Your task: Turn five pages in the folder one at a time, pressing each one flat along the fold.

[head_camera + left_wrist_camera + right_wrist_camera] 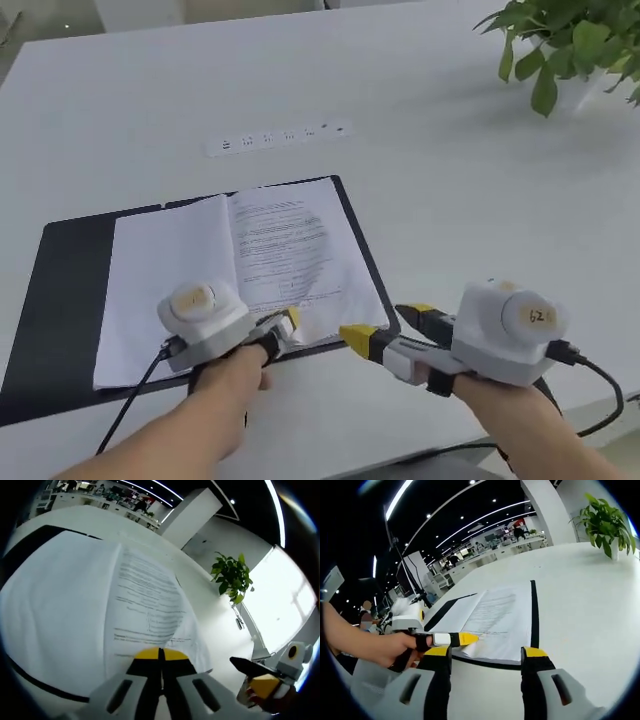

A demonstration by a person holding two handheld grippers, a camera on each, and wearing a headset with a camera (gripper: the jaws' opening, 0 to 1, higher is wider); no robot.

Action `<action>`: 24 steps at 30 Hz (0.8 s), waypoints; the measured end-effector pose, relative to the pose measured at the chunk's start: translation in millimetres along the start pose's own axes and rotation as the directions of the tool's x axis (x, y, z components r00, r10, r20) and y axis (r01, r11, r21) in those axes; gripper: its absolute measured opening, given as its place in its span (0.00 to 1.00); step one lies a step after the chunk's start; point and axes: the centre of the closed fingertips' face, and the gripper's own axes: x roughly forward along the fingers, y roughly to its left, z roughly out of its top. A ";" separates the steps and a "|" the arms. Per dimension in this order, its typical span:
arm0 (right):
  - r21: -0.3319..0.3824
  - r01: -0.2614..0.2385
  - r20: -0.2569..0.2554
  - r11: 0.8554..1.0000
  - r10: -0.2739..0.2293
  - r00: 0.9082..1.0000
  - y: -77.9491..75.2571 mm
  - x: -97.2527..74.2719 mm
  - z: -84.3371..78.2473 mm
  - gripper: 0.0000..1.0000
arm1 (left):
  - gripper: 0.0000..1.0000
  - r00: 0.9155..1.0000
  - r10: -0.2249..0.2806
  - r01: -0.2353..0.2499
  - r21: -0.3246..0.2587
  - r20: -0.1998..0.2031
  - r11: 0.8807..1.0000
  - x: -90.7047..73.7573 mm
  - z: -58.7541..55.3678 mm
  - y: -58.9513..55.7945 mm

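Observation:
A black folder (70, 290) lies open on the white table, with a blank left page (170, 270) and a printed right page (290, 250). My left gripper (287, 323) is shut at the bottom edge of the right page (150, 605), and its yellow tips (160, 654) pinch the sheet where it lifts slightly. My right gripper (385, 325) hovers open just off the folder's lower right corner, nothing between its fingers. From the right gripper view, the left gripper (467, 639) meets the raised page edge (490, 630). The right gripper (255, 675) also appears at the lower right of the left gripper view.
A white power strip (280, 138) lies beyond the folder. A potted green plant (575, 45) stands at the far right. Cables trail from both grippers toward the table's near edge (380, 455). Bare tabletop surrounds the folder on the right.

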 end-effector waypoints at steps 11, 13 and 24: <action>0.140 0.000 -0.005 0.990 0.000 1.000 -13.2 24.7 -2.5 0.54 | 0.00 1.000 -0.009 0.009 -0.085 0.007 0.996 -0.5 0.1 0.6; 0.160 0.016 -0.022 0.987 -0.012 1.000 -16.0 26.0 -6.6 0.55 | 0.00 1.000 -0.009 0.009 -0.086 0.006 0.996 -0.6 0.1 0.7; 0.209 0.016 -0.040 0.978 -0.008 0.999 -20.2 29.8 -15.0 0.46 | 0.00 1.000 -0.012 0.013 -0.084 0.009 0.996 -0.4 0.1 0.5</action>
